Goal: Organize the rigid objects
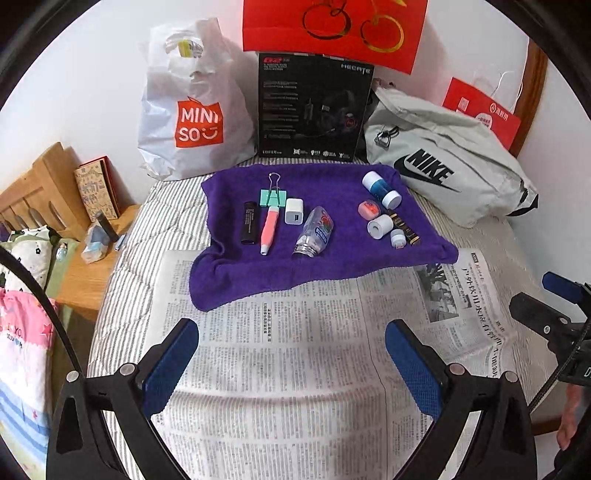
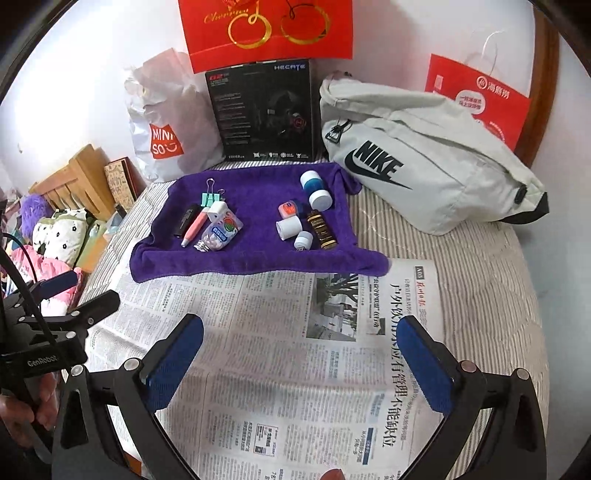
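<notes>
A purple towel [image 1: 325, 258] [image 2: 258, 258] lies on the bed with small objects in two groups. The left group holds a black lighter [image 1: 249, 222], a pink pen [image 1: 269, 230], a green binder clip [image 1: 272, 195], a white charger [image 1: 294, 211] and a clear pill bottle [image 1: 314, 232] [image 2: 218, 232]. On the right are a blue-white bottle [image 1: 380, 188] [image 2: 314, 189], a pink tin [image 1: 369, 208], a white cap [image 1: 379, 226], a small white jar [image 1: 398, 238] and a dark vial [image 2: 322, 228]. My left gripper [image 1: 291, 347] and right gripper [image 2: 304, 343] hover open and empty over the newspaper [image 1: 295, 369] [image 2: 295, 369], well short of the towel.
Behind the towel stand a white Miniso bag [image 1: 192, 110], a black headset box [image 1: 312, 110], a grey Nike bag [image 1: 443, 162] [image 2: 424, 158] and red paper bags [image 1: 332, 26]. A wooden bedside stand [image 1: 81, 273] with clutter sits at the left. A hand [image 2: 22, 413] grips the left tool.
</notes>
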